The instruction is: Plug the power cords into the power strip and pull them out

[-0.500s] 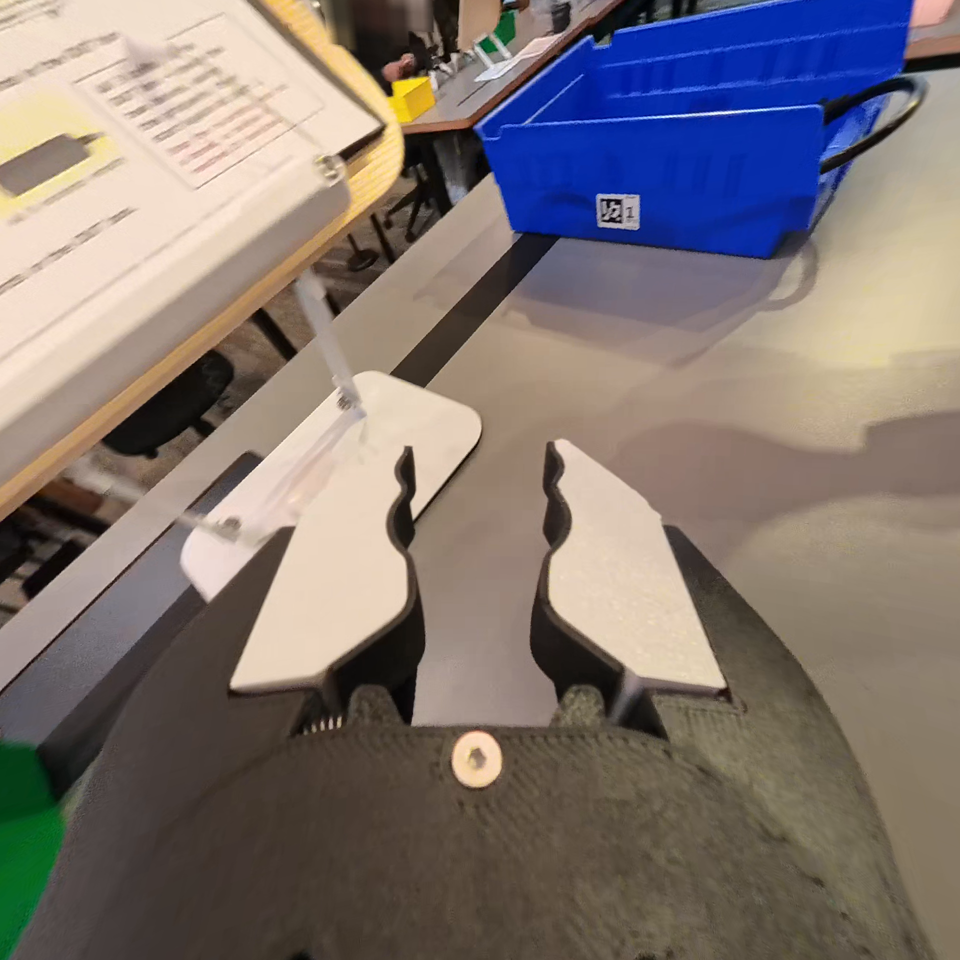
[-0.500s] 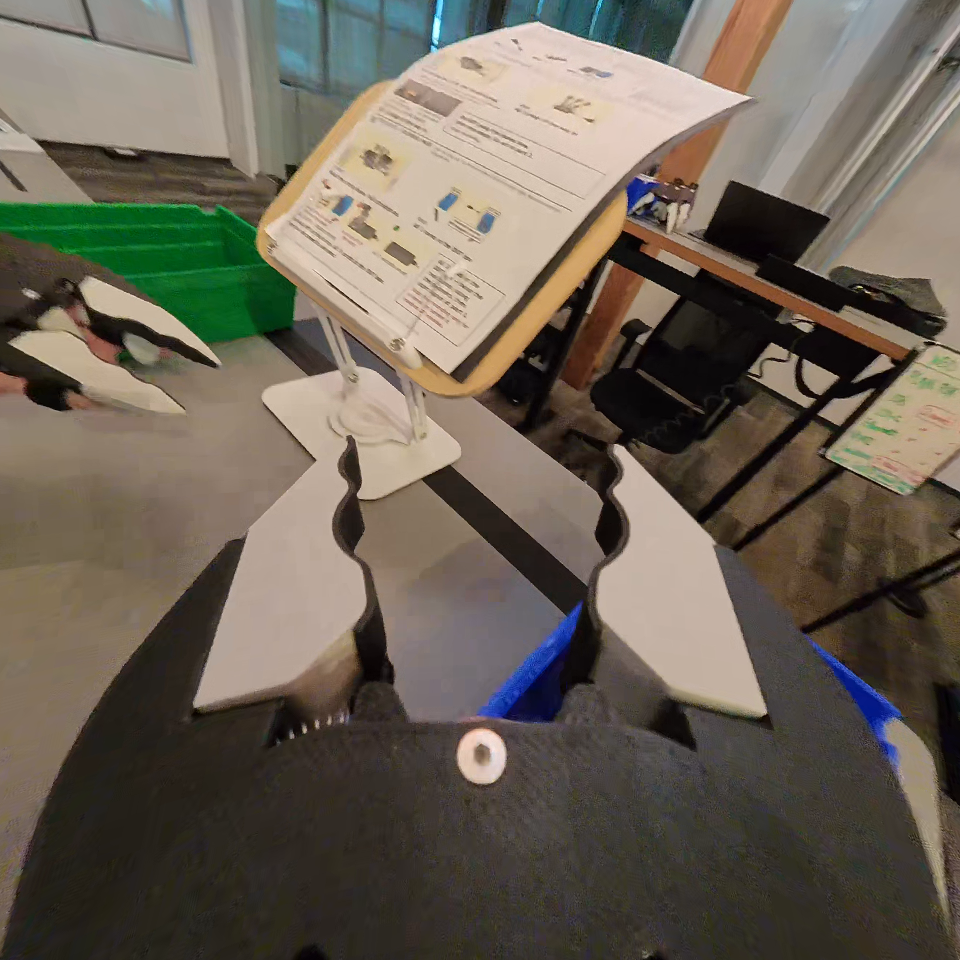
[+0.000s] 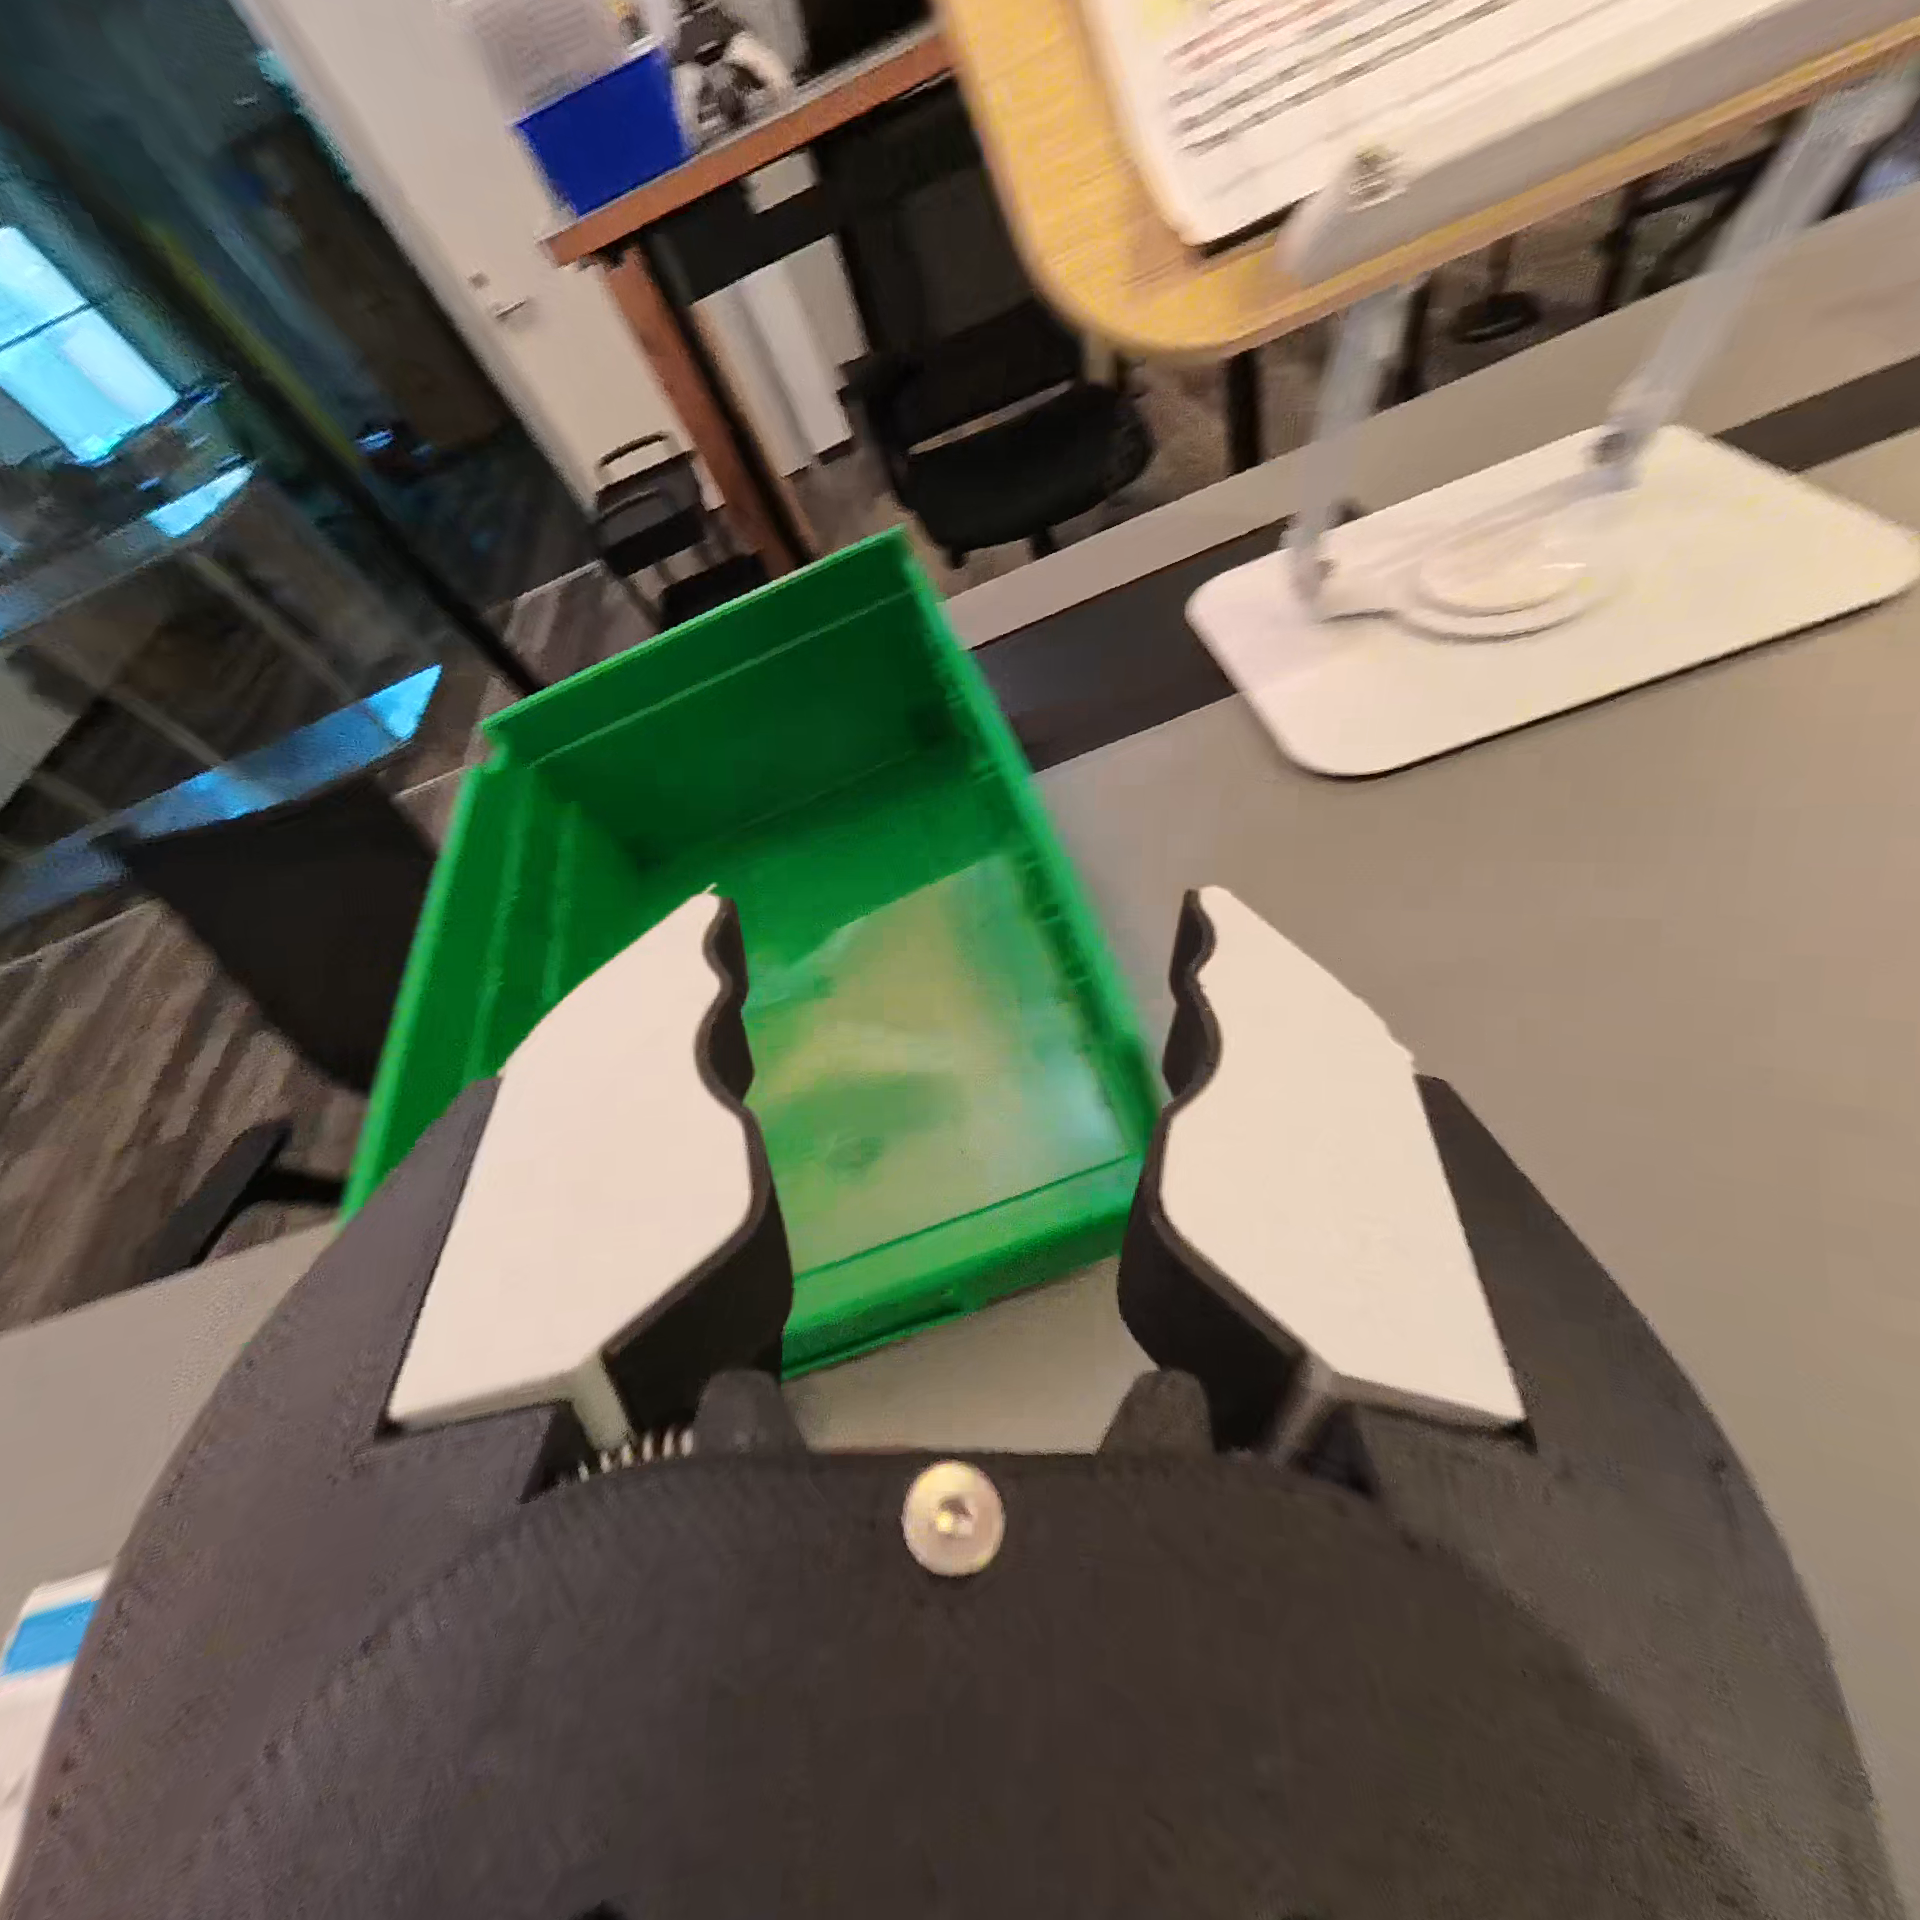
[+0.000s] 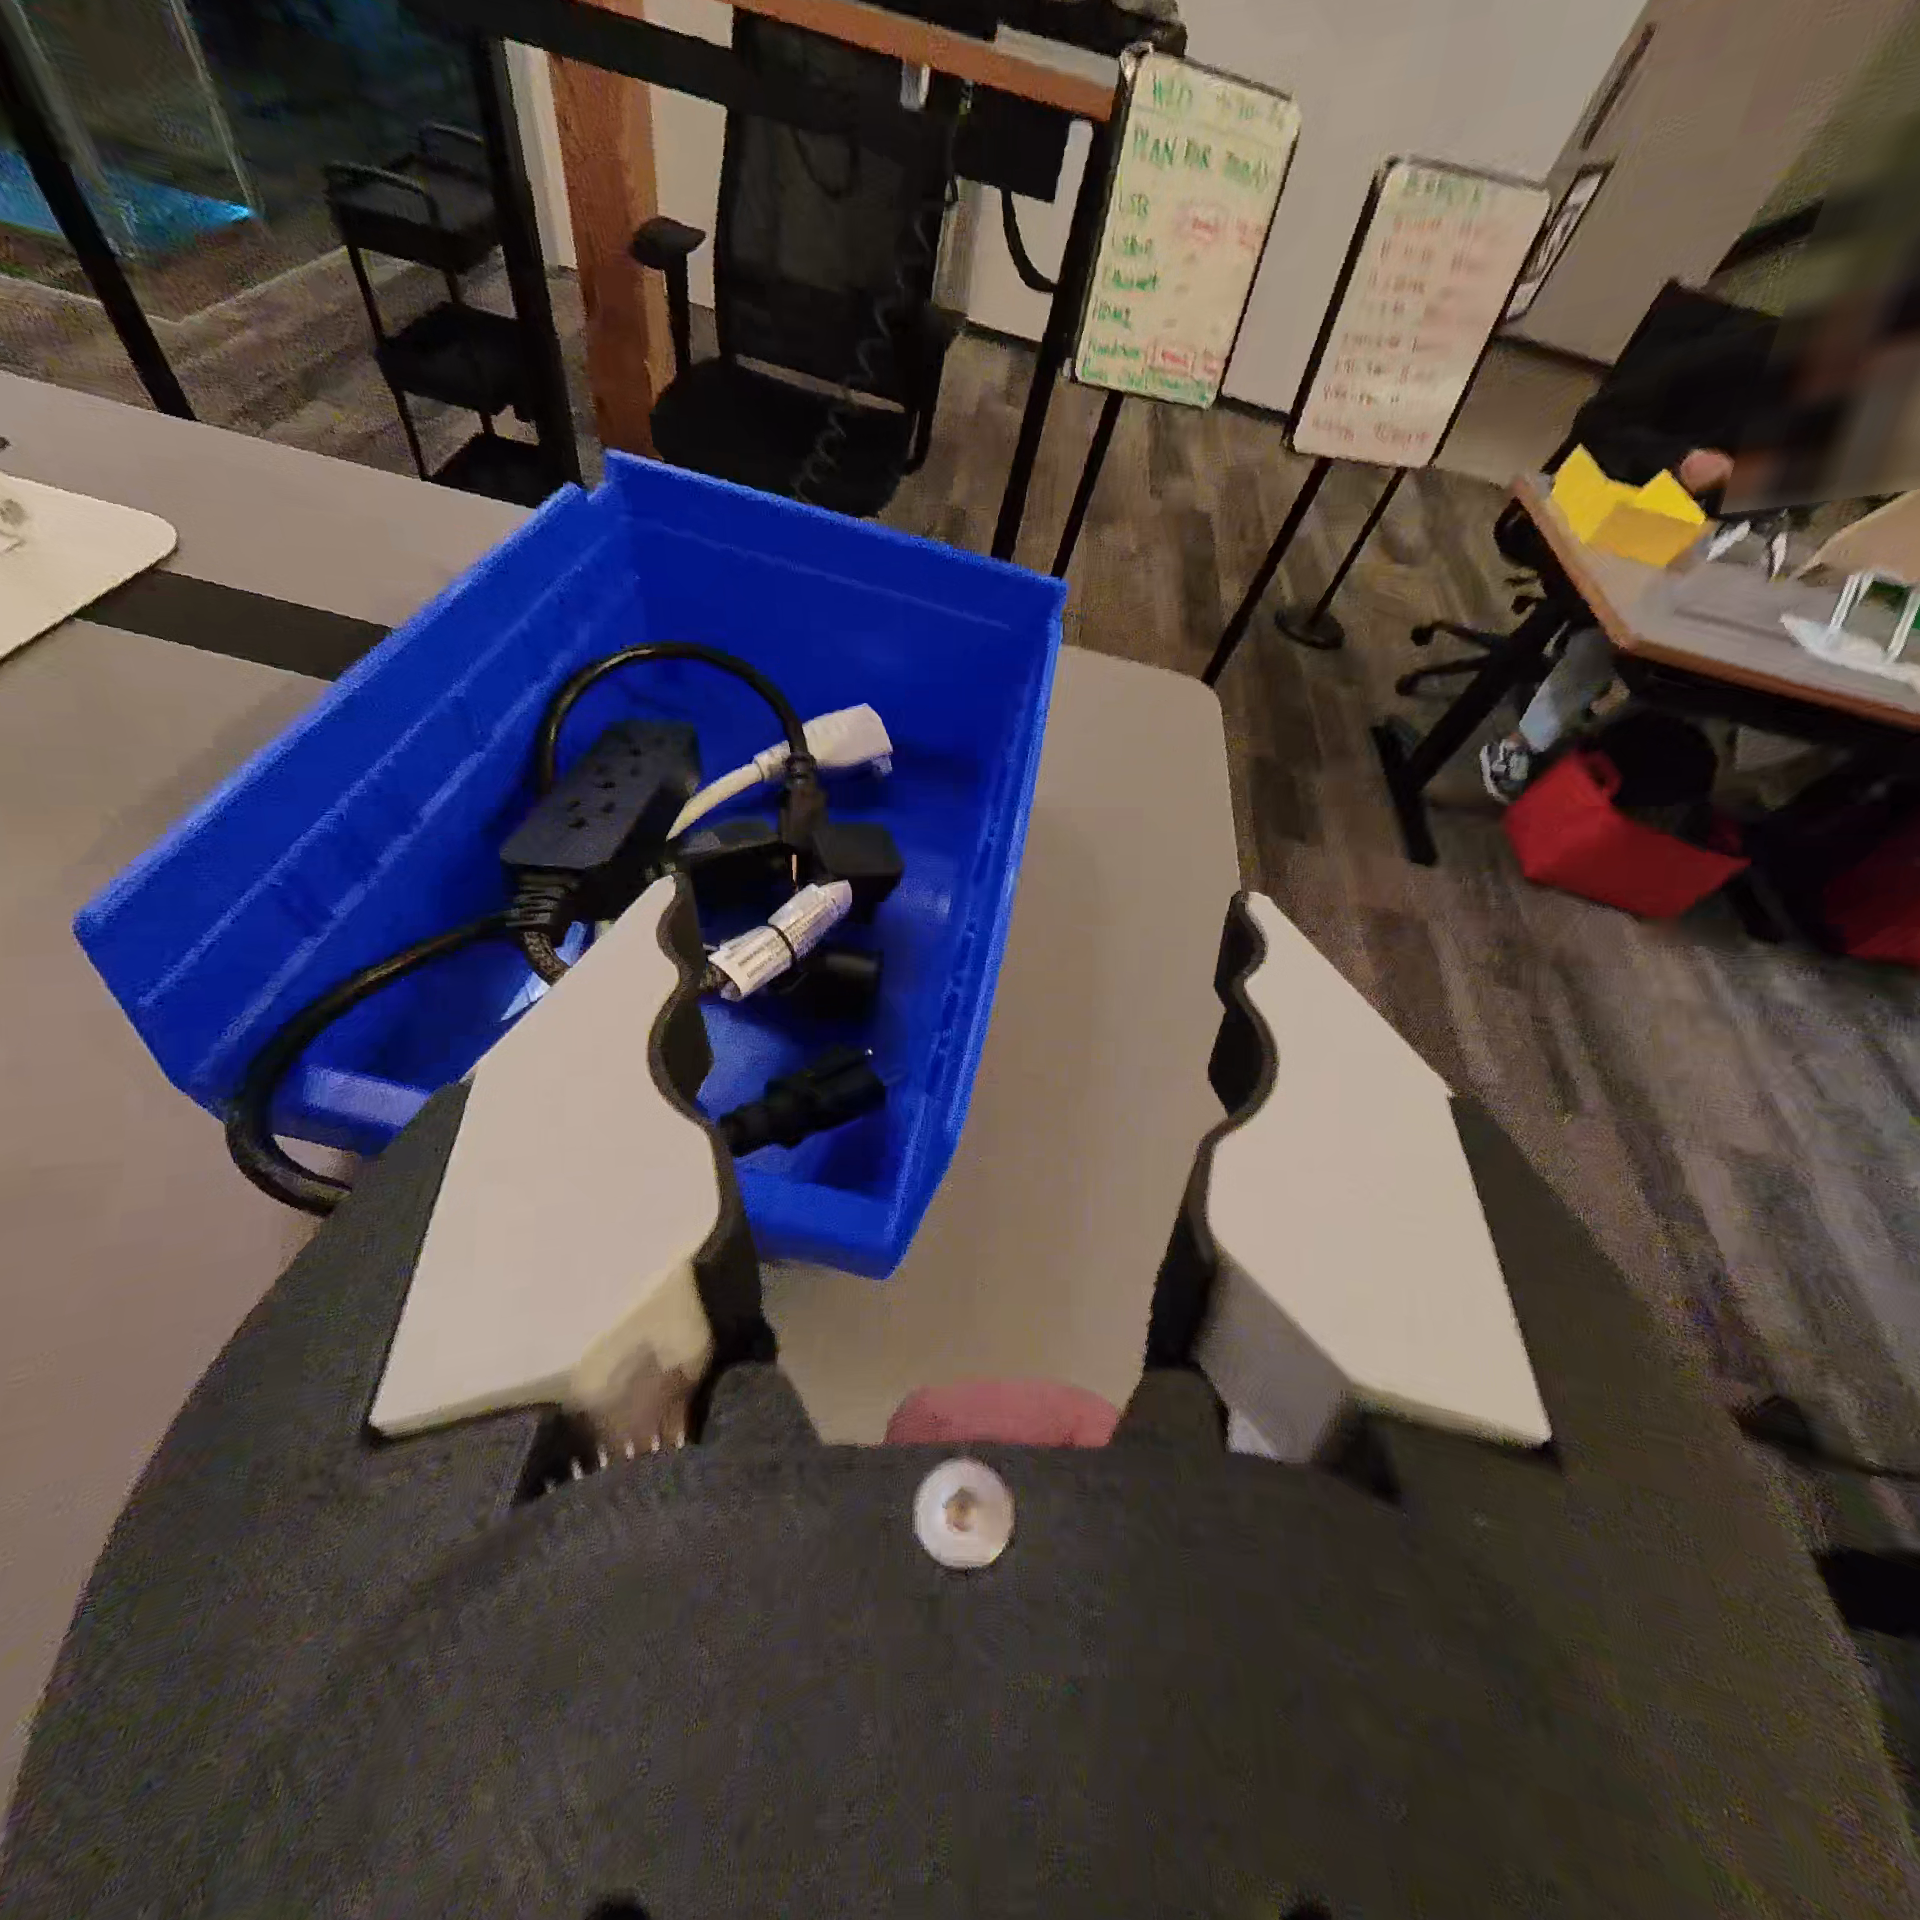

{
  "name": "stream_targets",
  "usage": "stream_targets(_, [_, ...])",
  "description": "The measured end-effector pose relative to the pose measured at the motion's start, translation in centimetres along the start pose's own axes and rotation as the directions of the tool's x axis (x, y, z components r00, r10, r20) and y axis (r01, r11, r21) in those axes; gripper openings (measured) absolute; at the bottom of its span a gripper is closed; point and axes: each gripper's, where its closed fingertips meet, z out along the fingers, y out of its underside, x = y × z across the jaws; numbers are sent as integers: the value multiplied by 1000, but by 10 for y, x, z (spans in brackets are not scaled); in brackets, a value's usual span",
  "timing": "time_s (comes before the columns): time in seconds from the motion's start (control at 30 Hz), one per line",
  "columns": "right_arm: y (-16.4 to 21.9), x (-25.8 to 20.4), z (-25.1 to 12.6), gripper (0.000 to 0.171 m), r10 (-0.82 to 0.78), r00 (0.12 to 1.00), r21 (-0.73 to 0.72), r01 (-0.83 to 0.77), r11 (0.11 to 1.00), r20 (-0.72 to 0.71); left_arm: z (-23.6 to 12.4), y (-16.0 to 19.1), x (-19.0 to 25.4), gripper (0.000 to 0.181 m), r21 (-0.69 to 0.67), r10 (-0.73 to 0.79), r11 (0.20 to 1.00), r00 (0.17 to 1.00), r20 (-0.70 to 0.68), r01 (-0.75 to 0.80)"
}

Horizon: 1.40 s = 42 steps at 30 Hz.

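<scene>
The left tool [image 3: 961,925] hangs released over the grey tabletop [image 3: 1507,987], its two fingers spread wide with nothing between them, pointing at a green bin [image 3: 665,831] that sits at the tabletop's far edge. The bin's floor shows only a pale, blurred reflection. Beside it along that far edge stands the white base of a document stand [image 3: 1538,603], its tilted board carrying printed sheets overhead.

The right tool [image 4: 956,914] is likewise released and holds nothing. It points at a blue bin [image 4: 343,821] near the tabletop's far corner. Inside lies the black power strip [image 4: 603,800], resting against the bin's left wall, amid a tangle of power cords [image 4: 800,935]: black plugs, a white plug [image 4: 847,740] toward the back, and a thick black cable [image 4: 301,1039] that loops out over the bin's near rim onto the tabletop.
</scene>
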Motion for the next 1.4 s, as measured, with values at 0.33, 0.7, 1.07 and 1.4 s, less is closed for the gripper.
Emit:
stream_targets(0.33, [75,16,20,113,91,995,-185,-97,978,-42,-5,65,-134,102,-64,-220,967,939,263,245])
stream_targets(0.7, [120,10,57,110,105,994,-356,-109,928,-31,38,142,-167,118,-287,-295,894,934,203,344])
stream_targets(1.07, [119,-6,74,65,211,975,-395,-165,904,76,67,138,-141,60,-353,-419,851,908,-8,390])
stream_targets(1.4, [110,-7,79,7,159,979,-404,-93,910,132,72,138,-148,3,-335,-398,863,917,8,378])
